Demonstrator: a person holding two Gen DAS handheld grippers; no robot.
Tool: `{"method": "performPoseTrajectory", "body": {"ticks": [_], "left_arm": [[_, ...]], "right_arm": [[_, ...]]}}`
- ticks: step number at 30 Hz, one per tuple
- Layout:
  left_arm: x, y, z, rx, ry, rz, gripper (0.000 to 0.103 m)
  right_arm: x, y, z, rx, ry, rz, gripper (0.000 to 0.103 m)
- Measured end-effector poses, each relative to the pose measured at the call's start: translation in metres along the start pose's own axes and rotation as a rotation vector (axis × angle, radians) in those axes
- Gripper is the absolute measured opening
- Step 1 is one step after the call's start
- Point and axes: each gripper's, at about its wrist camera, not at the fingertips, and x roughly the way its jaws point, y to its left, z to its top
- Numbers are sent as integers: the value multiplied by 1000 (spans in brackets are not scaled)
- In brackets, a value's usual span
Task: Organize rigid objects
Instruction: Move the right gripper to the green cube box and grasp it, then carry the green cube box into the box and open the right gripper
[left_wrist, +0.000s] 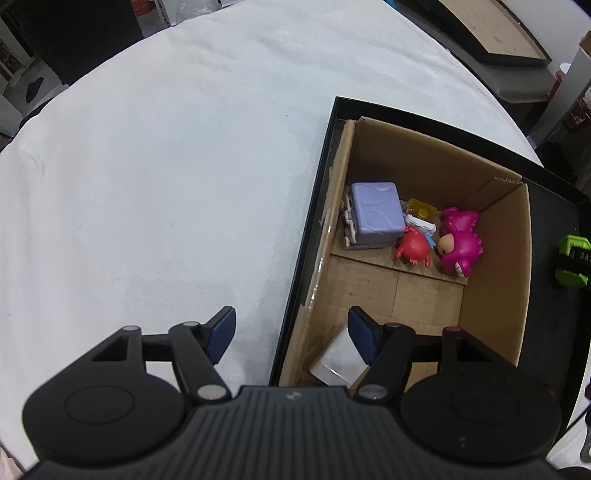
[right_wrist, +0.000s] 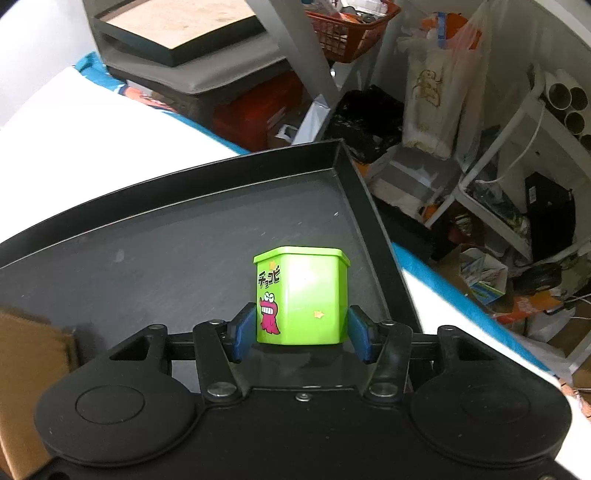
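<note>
A green toy box (right_wrist: 301, 295) with a pink monster sticker stands upright on the black tray (right_wrist: 166, 243), between the pads of my right gripper (right_wrist: 301, 334). The pads stand just apart from its sides, so the gripper is open. It also shows at the right edge of the left wrist view (left_wrist: 572, 260). My left gripper (left_wrist: 291, 334) is open and empty above the near left rim of a cardboard box (left_wrist: 495, 280). Inside lie a lilac cube (left_wrist: 375, 212), a red crab toy (left_wrist: 412, 247), a pink monster figure (left_wrist: 460, 242), a yellow block (left_wrist: 423, 210) and a white piece (left_wrist: 338, 360).
The cardboard box stands in the black tray (left_wrist: 314, 206) on a white cloth-covered table (left_wrist: 147, 184). Beyond the table's right edge are shelves, bags, an orange basket (right_wrist: 351, 26) and floor clutter. Stacked framed boards (right_wrist: 173, 33) lie at the back.
</note>
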Motion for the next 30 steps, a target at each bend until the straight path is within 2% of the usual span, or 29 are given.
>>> {"method": "performPoseTrajectory", "body": {"ticks": [17,21,27,30], "left_arm": [[-4,13,-9,1,-43,-27,65],[-2,14,-9,10,-39,-58,65],[2,15,-8,28,-49,-92,58],[7,20,-8,3,-23,-126,41]], "right_arm": [[-68,22,-13,-47,-19,192,51],[-86,33,-13,-65,-18,247,51],[-107,53,-13,-105,-33,290,51],[-116,64,-15,-128,-39,306,51]]}}
